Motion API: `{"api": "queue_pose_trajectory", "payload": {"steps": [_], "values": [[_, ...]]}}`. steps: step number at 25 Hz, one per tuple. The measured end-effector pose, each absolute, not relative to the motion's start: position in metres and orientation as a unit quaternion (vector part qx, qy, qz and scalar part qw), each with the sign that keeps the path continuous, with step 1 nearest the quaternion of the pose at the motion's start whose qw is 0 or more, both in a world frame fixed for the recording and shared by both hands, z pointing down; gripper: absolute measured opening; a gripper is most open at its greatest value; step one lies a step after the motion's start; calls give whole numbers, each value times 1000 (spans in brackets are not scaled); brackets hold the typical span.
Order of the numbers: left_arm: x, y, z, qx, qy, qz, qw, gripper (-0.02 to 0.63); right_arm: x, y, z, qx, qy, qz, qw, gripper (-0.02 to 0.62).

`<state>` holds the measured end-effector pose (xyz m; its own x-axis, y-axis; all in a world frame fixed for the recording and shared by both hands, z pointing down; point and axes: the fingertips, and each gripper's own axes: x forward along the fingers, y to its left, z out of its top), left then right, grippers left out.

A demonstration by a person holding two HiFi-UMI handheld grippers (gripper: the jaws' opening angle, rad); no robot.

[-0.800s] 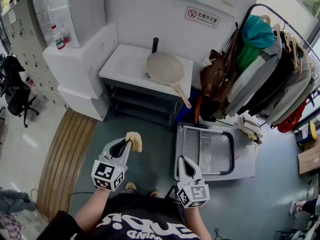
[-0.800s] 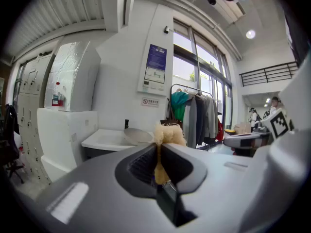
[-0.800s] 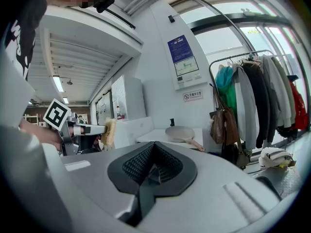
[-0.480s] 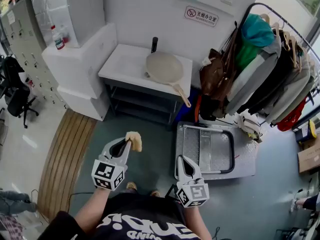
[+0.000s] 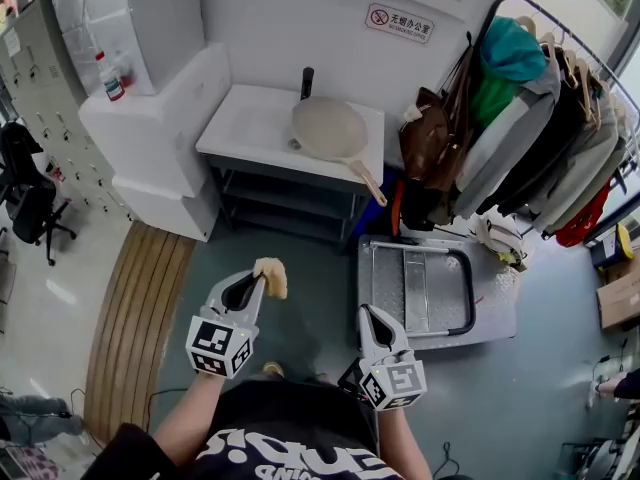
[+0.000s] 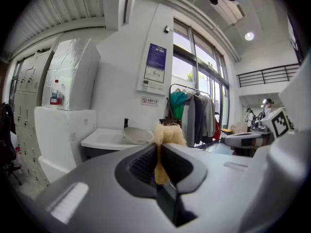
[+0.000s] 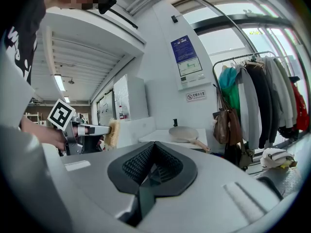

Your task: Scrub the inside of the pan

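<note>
A beige pan (image 5: 329,127) with a wooden handle rests on the white table (image 5: 245,126) against the far wall; the same pan (image 6: 137,135) (image 7: 183,134) shows far off in both gripper views. My left gripper (image 5: 263,282) is shut on a tan sponge (image 5: 270,277), held low over the floor, well short of the table. The sponge (image 6: 167,136) sticks up between its jaws. My right gripper (image 5: 369,315) is shut and holds nothing, its jaws meeting in the right gripper view (image 7: 153,146).
A metal platform cart (image 5: 420,293) lies on the floor right of my grippers. A clothes rack (image 5: 540,118) with coats and bags stands at right. White cabinets (image 5: 150,118) with a bottle (image 5: 107,75) flank the table's left. A wooden ramp (image 5: 135,318) lies at left.
The view has shifted slightly; both grippers sit a little lower and to the right in it. Neither grip has changed.
</note>
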<state>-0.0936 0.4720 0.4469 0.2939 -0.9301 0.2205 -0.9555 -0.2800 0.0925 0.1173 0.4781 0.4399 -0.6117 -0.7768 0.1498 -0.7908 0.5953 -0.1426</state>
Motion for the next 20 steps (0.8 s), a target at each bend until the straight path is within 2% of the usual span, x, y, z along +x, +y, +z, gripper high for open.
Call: {"api": "queue_pose_trajectory", "payload": {"steps": [10, 20], "values": [[-123, 462, 454, 812, -571, 67, 100, 18, 91, 483, 447, 461, -882, 95, 35, 8], [-134, 419, 463, 815, -565, 72, 101, 18, 87, 438, 455, 471, -876, 96, 33, 8]]}}
